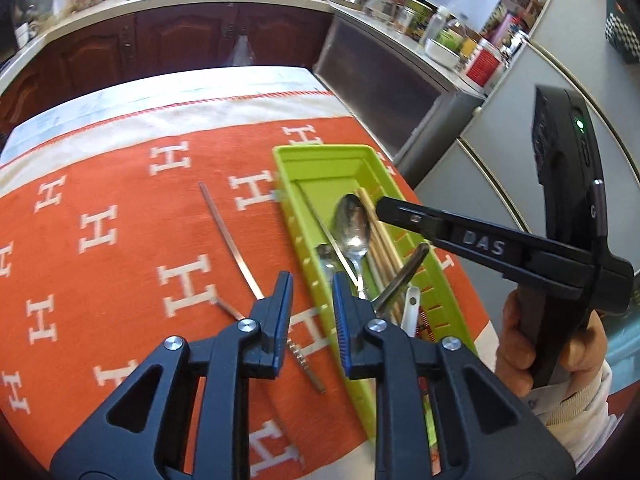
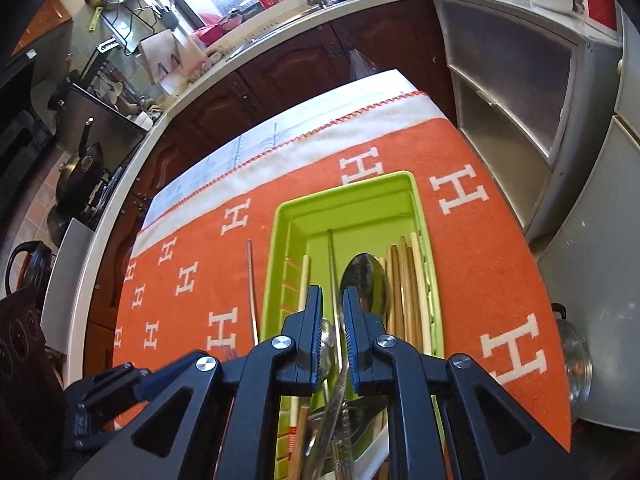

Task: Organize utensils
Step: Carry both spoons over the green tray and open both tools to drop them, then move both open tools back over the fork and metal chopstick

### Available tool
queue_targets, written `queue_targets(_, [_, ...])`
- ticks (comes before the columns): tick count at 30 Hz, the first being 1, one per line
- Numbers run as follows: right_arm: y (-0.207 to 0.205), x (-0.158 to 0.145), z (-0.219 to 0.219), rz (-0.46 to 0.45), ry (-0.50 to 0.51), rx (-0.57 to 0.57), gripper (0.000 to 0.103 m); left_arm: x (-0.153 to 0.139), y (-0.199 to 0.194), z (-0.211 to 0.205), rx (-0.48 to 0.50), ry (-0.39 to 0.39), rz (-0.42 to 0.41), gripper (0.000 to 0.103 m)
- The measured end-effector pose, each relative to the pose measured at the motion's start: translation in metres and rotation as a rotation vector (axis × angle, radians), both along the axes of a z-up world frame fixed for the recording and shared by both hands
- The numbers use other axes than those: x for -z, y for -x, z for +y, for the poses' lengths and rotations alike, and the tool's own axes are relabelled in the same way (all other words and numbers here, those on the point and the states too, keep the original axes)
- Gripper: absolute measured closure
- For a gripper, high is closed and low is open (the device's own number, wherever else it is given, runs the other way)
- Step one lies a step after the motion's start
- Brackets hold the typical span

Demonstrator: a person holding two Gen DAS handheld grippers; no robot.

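A green utensil tray [image 1: 288, 168] [image 2: 344, 188] lies on the orange cloth and holds a metal spoon [image 1: 352, 224] [image 2: 366, 280], wooden chopsticks [image 1: 380, 236] [image 2: 404, 280], a steel chopstick and other utensils. A steel chopstick [image 1: 228, 236] [image 2: 252, 292] lies on the cloth left of the tray, with a shorter ridged metal piece [image 1: 304, 364] near it. My left gripper [image 1: 311, 292] is open and empty, above the tray's left wall. My right gripper [image 2: 331, 304] [image 1: 384, 204] hovers over the tray, jaws slightly apart, nothing held.
The table with the orange H-patterned cloth [image 1: 120, 240] ends close to the tray's right side. Dark wooden cabinets [image 1: 180, 36] and a crowded counter stand behind. A grey cabinet and fridge [image 1: 500, 128] stand at the right. A pot lid [image 2: 580, 360] lies beyond the table's right edge.
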State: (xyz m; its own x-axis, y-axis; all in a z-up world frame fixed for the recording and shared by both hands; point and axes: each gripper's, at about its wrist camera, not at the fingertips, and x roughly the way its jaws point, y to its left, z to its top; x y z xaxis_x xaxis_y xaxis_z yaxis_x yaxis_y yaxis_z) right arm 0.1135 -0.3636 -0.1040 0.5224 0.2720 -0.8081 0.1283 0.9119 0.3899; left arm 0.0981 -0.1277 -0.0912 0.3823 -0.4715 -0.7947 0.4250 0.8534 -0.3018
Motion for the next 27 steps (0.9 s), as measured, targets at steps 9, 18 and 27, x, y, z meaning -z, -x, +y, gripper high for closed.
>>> queue_targets(9, [0.027, -0.032, 0.026, -0.038, 0.016, -0.060, 0.092, -0.007, 0.012, 0.042, -0.061, 0.006, 0.013, 0.086])
queue_targets(18, [0.052, -0.043, 0.066, -0.055, 0.038, -0.130, 0.092, -0.005, 0.029, 0.061, -0.082, 0.002, 0.019, 0.086])
queue_targets(27, [0.083, -0.036, 0.087, -0.076, 0.032, -0.132, 0.087, 0.003, 0.050, 0.068, -0.080, -0.021, 0.016, 0.086])
